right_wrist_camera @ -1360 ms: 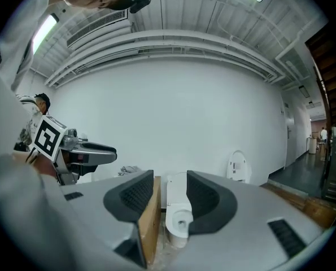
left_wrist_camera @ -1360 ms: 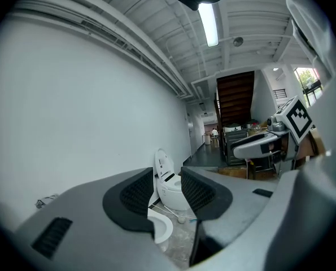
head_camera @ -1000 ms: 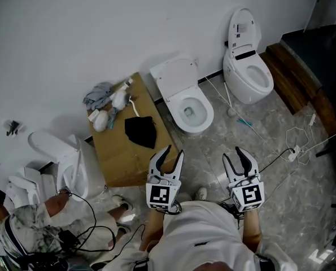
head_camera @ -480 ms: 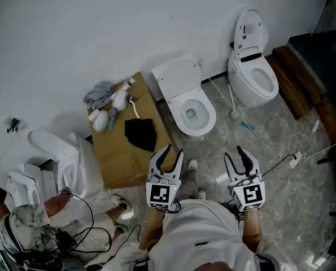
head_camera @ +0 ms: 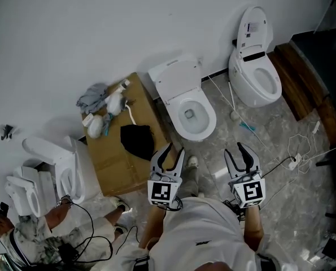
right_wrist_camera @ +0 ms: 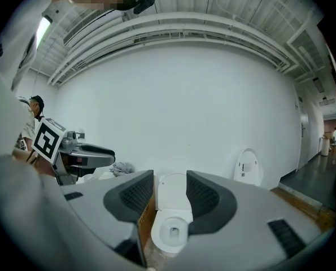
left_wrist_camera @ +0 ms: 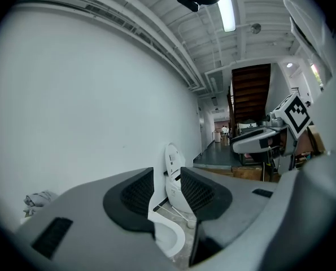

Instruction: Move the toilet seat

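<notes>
The middle white toilet (head_camera: pixel 191 113) stands against the wall with its seat and lid (head_camera: pixel 175 79) tipped up. My left gripper (head_camera: pixel 174 149) hovers in front of the bowl, a little to its left. It is open with nothing between the fingers. My right gripper (head_camera: pixel 235 149) hangs to the bowl's right and is open and empty too. In the right gripper view that toilet (right_wrist_camera: pixel 172 222) shows between the jaws of the right gripper (right_wrist_camera: pixel 170 193). The left gripper view looks past the left gripper (left_wrist_camera: pixel 166 193) at the bowl's rim (left_wrist_camera: pixel 170 239) and a second toilet (left_wrist_camera: pixel 173 171).
A second toilet (head_camera: pixel 256 66) with its lid up stands at the right, beside dark wooden steps (head_camera: pixel 300 81). A cardboard box (head_camera: pixel 114 162) with a black cloth (head_camera: pixel 137 140) and rags (head_camera: pixel 95 97) sits left. A crouching person (head_camera: pixel 40 233) and toilet parts (head_camera: pixel 57 162) are far left. Cables (head_camera: pixel 295 154) cross the floor.
Both grippers have moved forward toward the middle toilet, side by side, with their jaws as they were. The box and the left toilet parts have slid leftward in the head view.
</notes>
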A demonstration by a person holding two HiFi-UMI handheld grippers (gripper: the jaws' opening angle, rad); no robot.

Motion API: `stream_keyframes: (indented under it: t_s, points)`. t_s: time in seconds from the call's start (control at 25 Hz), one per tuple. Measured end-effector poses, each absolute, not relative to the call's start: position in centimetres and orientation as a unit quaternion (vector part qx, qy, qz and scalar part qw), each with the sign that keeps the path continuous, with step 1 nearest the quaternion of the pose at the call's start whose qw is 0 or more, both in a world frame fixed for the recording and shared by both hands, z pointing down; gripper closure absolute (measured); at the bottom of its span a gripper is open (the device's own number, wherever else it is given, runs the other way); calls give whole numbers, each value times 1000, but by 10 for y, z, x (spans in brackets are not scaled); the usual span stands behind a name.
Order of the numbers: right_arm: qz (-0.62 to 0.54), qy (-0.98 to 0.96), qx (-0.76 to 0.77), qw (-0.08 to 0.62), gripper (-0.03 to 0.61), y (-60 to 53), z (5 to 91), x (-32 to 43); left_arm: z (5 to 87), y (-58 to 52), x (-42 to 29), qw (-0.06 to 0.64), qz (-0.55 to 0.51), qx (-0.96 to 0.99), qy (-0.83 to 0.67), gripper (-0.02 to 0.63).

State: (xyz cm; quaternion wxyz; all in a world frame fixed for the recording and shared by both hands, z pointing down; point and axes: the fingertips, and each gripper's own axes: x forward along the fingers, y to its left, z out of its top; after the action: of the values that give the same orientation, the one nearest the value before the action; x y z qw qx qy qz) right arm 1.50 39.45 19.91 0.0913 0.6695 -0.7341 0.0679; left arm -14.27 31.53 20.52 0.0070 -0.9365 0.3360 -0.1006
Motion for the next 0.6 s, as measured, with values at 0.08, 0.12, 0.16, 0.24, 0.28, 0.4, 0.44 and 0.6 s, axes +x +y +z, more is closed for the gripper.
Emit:
stream_keyframes:
  t_s: [0.08, 0.12, 0.16, 0.24, 0.28, 0.4, 0.44, 0.6]
  points:
    - [78, -736, 665, 98, 387, 368, 207, 22, 216, 289, -136, -4, -106, -935, 337, 451]
    - [85, -736, 664, 100, 387, 356, 213, 25, 222, 276, -133, -10, -110, -935, 337, 451]
    - [92, -736, 662, 103, 387, 343, 219, 29, 230, 263, -130, -16, -114, -934, 337, 451]
    - [106, -736, 659, 112, 387, 318, 233, 37, 247, 237, -124, -28, -126, -933, 336, 451]
    - [114, -736, 657, 118, 387, 306, 241, 40, 256, 225, -121, -35, -133, -932, 336, 451]
    - [137, -732, 653, 135, 387, 272, 267, 50, 284, 190, -115, -56, -150, -929, 333, 451]
    - [144, -732, 651, 140, 387, 261, 275, 52, 293, 178, -114, -63, -155, -928, 333, 451]
    - [170, -734, 637, 164, 387, 227, 307, 57, 326, 143, -108, -90, -167, -924, 331, 451]
